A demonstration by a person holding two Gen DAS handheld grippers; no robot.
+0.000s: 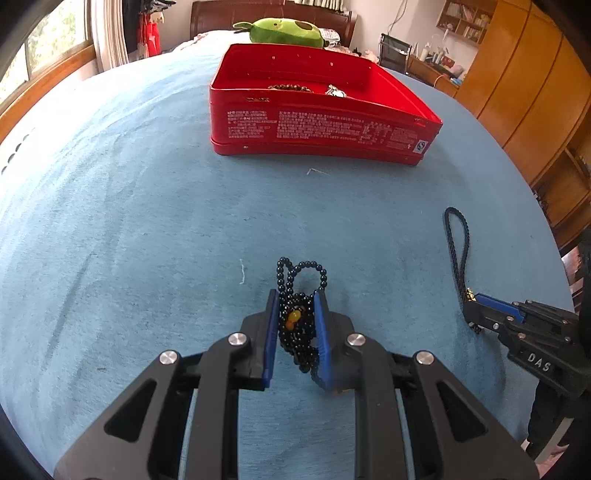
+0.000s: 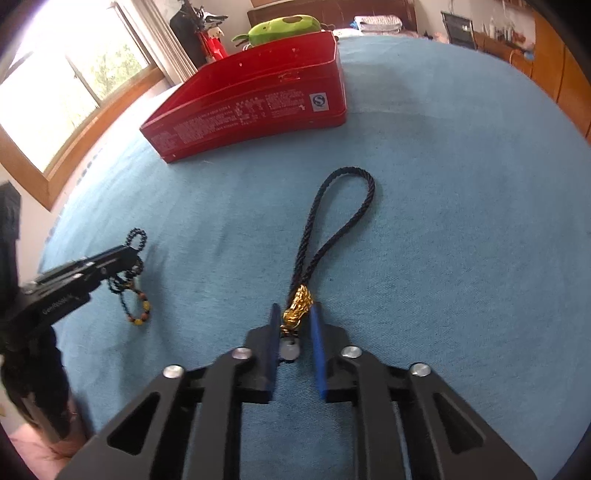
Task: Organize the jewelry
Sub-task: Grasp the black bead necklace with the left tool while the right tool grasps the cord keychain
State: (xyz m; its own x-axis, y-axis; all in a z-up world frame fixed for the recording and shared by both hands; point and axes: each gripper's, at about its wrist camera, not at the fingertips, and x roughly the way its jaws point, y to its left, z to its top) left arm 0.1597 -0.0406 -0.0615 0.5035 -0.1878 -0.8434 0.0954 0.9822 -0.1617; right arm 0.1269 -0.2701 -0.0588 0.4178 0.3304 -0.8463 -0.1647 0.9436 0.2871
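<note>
Closest, left gripper [image 1: 295, 301] pinched on a bunched black bead necklace [image 1: 301, 291], light, limp, likely to dangle and swing. Beside it, right gripper [image 2: 294, 314] nearly closed around the gold charm [image 2: 297, 303] of a soft dark cord loop [image 2: 332, 221] lying on the blue bedspread [image 1: 147, 221]. Farther off, open red tin [image 1: 317, 125] already holding jewelry, path unobstructed; green plush toy [image 1: 284, 31] behind
</note>
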